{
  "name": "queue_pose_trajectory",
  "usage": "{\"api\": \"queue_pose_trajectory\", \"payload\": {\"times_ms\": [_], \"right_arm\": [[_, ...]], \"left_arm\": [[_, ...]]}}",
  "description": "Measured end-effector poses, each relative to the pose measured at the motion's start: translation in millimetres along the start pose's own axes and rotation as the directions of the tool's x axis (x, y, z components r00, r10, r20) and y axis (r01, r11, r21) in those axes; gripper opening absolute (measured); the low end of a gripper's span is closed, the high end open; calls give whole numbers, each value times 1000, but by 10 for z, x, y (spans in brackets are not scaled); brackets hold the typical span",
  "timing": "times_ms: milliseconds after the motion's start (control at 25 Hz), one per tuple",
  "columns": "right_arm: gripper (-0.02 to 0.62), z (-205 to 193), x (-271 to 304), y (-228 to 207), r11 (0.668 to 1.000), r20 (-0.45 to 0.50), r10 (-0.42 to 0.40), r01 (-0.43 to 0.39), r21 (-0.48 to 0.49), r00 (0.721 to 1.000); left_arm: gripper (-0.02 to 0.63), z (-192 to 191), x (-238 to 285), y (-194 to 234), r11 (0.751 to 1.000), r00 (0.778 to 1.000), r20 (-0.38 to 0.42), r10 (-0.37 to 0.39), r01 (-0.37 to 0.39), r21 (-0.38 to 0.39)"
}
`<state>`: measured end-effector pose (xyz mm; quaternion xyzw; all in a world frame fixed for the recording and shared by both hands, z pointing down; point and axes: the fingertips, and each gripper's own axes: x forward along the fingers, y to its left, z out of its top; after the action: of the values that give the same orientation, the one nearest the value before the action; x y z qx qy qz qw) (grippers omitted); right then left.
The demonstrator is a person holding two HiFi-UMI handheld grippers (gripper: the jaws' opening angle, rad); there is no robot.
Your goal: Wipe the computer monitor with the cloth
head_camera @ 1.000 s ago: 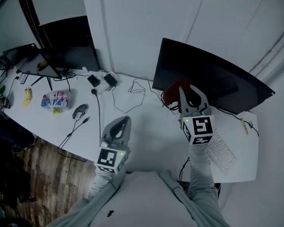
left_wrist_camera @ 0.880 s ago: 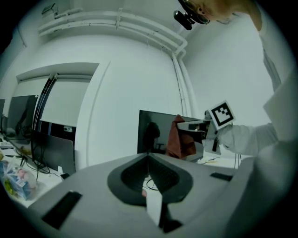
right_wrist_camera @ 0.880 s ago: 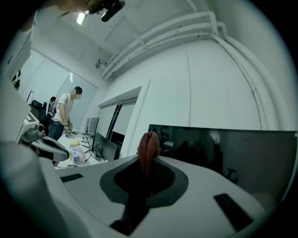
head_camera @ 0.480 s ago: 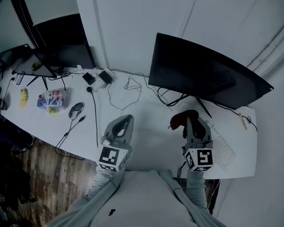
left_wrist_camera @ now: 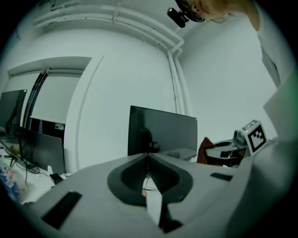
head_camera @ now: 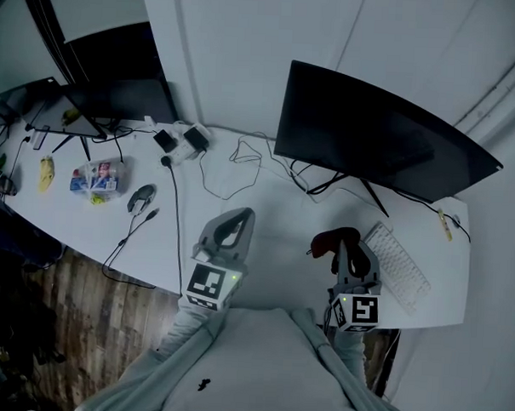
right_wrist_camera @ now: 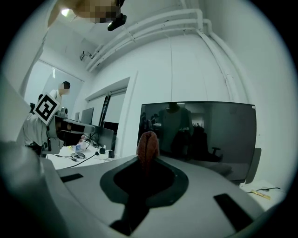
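Right gripper [head_camera: 347, 247], jaws clenching the cloth [head_camera: 328, 239], is withdrawing from the monitor [head_camera: 371, 137] ahead; left gripper [head_camera: 236, 221] is idling, jaws pressed together on nothing.

I see only the top of the cloth [right_wrist_camera: 148, 145] in the right gripper view. The rest goes down into the dark between the jaws of the right gripper [right_wrist_camera: 148, 157]. In the head view that gripper covers part of the cloth. In the left gripper view, the left gripper [left_wrist_camera: 148, 159] hides the bottom of the monitor [left_wrist_camera: 162, 131]. Far left on the table [head_camera: 273, 235], a little yellow thing [head_camera: 47, 174] is too small to tell. A dark screen [head_camera: 23, 102] there is cut off by the edge.
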<state>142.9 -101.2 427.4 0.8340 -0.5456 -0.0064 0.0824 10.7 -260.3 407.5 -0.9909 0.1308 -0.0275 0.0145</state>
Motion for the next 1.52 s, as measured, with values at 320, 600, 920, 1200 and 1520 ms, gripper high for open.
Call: {"api": "queue_pose_trajectory", "payload": {"times_ms": [320, 600, 920, 1200, 1520], "right_arm": [[35, 80, 36, -67, 1000, 25, -20, 20, 18, 999], [35, 72, 47, -92, 998, 33, -28, 27, 50, 999], [35, 68, 87, -69, 998, 20, -17, 16, 58, 1000], [35, -25, 144, -54, 997, -2, 0, 0, 77, 1000], [35, 2, 166, -24, 997, 5, 20, -20, 71, 1000]], "left_arm": [[21, 7, 70, -2, 1000, 1000, 6, -17, 17, 18], [21, -24, 75, 5, 1000, 1000, -2, -13, 13, -4], [21, -53, 87, 23, 1000, 1000, -5, -15, 15, 0], [21, -94, 80, 94, 1000, 1000, -14, 5, -5, 1], [21, -121, 68, 117, 1000, 1000, -21, 16, -16, -3]]}}
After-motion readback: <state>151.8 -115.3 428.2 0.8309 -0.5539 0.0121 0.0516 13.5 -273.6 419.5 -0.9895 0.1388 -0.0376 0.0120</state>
